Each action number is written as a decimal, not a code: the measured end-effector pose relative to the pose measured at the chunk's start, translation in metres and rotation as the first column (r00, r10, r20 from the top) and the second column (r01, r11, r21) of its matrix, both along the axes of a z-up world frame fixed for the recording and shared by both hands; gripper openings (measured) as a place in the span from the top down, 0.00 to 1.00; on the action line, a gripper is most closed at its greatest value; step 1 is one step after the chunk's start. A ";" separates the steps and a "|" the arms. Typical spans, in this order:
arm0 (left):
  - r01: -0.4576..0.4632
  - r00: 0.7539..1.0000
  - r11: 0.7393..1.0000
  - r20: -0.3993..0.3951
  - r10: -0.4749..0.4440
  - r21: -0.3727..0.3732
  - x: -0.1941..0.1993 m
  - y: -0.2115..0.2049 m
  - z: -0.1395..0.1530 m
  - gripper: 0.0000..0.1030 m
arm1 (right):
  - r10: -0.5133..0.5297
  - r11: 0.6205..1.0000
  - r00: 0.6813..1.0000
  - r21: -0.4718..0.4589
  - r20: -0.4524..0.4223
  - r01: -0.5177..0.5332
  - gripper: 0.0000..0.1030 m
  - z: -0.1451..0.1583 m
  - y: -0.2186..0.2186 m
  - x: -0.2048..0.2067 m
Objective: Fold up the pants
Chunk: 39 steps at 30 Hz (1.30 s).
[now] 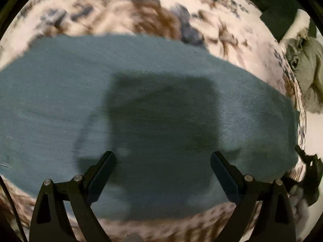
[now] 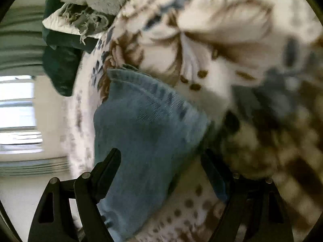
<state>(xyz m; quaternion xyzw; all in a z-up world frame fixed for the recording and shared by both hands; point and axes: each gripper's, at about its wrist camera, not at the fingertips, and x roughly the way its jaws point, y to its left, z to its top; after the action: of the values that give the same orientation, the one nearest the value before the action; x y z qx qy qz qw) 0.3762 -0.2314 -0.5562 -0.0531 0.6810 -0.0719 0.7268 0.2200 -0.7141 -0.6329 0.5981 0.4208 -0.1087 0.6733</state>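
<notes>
Pants (image 1: 141, 100) lie flat across the floral blanket (image 1: 222, 30), left gripper (image 1: 163, 157) hovering wide above the denim with nothing held, while right gripper (image 2: 161, 155), also spread, straddles what looks like the blurred hem, probably to grab it for folding.

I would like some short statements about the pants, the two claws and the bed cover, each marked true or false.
1. The left claw is open above the pants. True.
2. The pants are red. False: they are blue denim.
3. The pants lie on a cover with a brown and blue flower pattern. True.
4. The right claw is clamped shut on the pants. False: its fingers stand wide apart, with a hemmed end of the pants between them.
5. A window shows at the left of the right wrist view. True.
</notes>
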 end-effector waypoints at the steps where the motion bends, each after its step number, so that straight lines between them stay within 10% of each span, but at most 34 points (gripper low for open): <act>1: 0.000 1.000 0.999 0.004 0.000 0.044 0.002 -0.008 -0.008 0.06 | -0.003 1.000 0.999 0.013 0.035 0.002 0.17 -0.002 -0.002 0.003; 9: 0.011 0.997 0.991 0.069 -0.020 0.134 0.006 -0.024 -0.018 0.00 | 0.058 0.998 0.984 0.023 0.169 -0.063 0.23 -0.016 0.020 0.052; 10: 0.009 0.997 0.991 0.072 -0.019 0.136 0.007 -0.025 -0.021 0.00 | 0.039 0.998 0.986 0.033 0.161 -0.045 0.42 -0.018 0.018 0.052; 11: 0.006 0.997 0.991 0.077 -0.016 0.132 0.008 -0.026 -0.023 0.00 | 0.015 0.999 0.991 0.036 0.133 -0.020 0.86 -0.018 0.015 0.049; 12: 0.001 0.997 0.992 0.081 -0.011 0.128 0.005 -0.026 -0.026 0.00 | 0.000 0.999 0.991 0.049 0.131 -0.007 0.91 -0.020 0.012 0.045; 21: -0.060 0.998 0.994 0.020 0.059 0.087 0.019 -0.005 -0.001 0.00 | 0.154 0.966 0.980 -0.230 0.129 -0.122 0.93 0.074 0.049 0.078; 30: -0.284 0.957 0.958 0.058 0.285 -0.026 -0.010 0.115 0.042 0.00 | 0.535 0.758 0.838 -0.499 0.106 -0.420 0.93 0.162 0.240 0.167; 39: -0.346 0.933 0.936 0.126 0.337 0.062 -0.033 0.270 0.060 0.00 | 0.820 0.412 0.557 -0.538 -0.134 -0.736 0.93 0.091 0.526 0.183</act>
<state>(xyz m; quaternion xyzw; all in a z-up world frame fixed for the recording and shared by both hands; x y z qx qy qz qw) 0.3436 0.0390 -0.4960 -0.1364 0.6215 0.0811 0.7672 0.4035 -0.1885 -0.5424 0.1249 0.5490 0.1490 0.8129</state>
